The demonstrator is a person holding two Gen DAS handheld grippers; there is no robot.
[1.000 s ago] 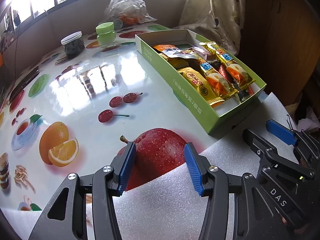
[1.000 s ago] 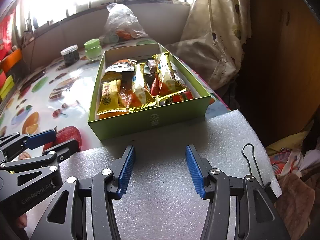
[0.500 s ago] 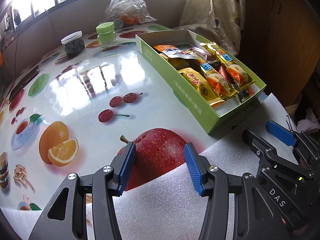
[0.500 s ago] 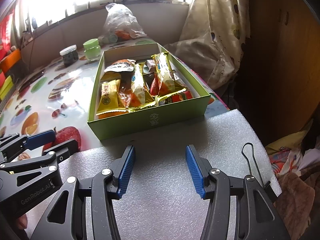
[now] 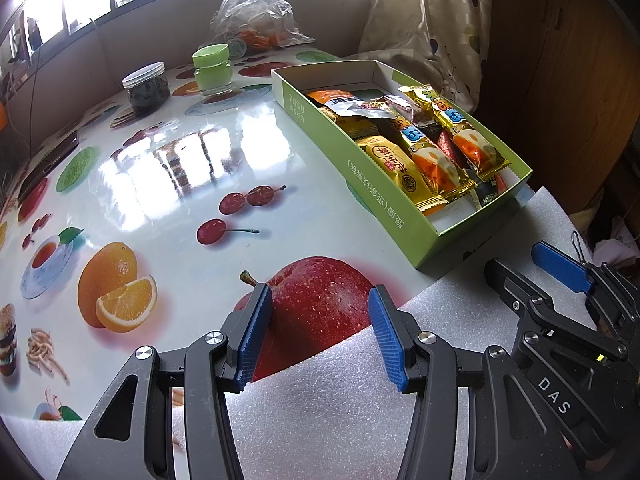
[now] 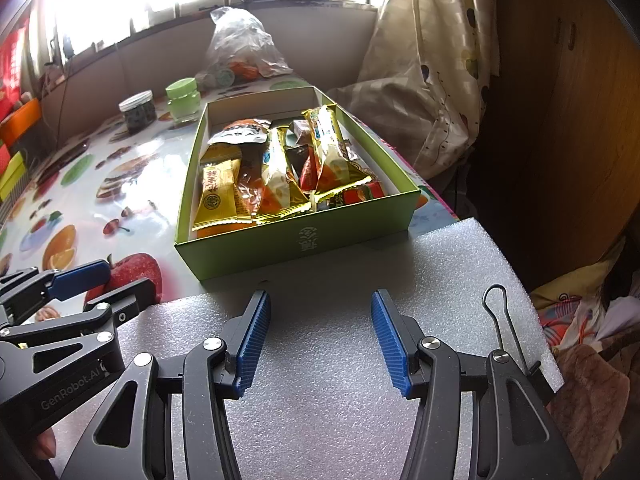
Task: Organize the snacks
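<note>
A green cardboard box (image 6: 304, 236) holds several wrapped snacks (image 6: 276, 172), yellow, gold and orange, lying side by side. The box also shows in the left wrist view (image 5: 384, 208) at the right of the fruit-print table, with the snacks (image 5: 424, 152) inside. My right gripper (image 6: 320, 336) is open and empty over a white foam sheet (image 6: 332, 364), just in front of the box. My left gripper (image 5: 318, 336) is open and empty at the foam's left edge, over a printed apple. Each gripper appears in the other's view, the right one (image 5: 532, 268) and the left one (image 6: 100, 284).
A dark-filled jar (image 5: 146, 88) and a green-lidded jar (image 5: 212, 70) stand at the table's far side. A clear plastic bag (image 5: 252, 12) with items lies behind them. A curtain (image 6: 432, 80) and a wooden cabinet (image 6: 560, 120) are to the right. A dark flat object (image 5: 48, 164) lies at the left edge.
</note>
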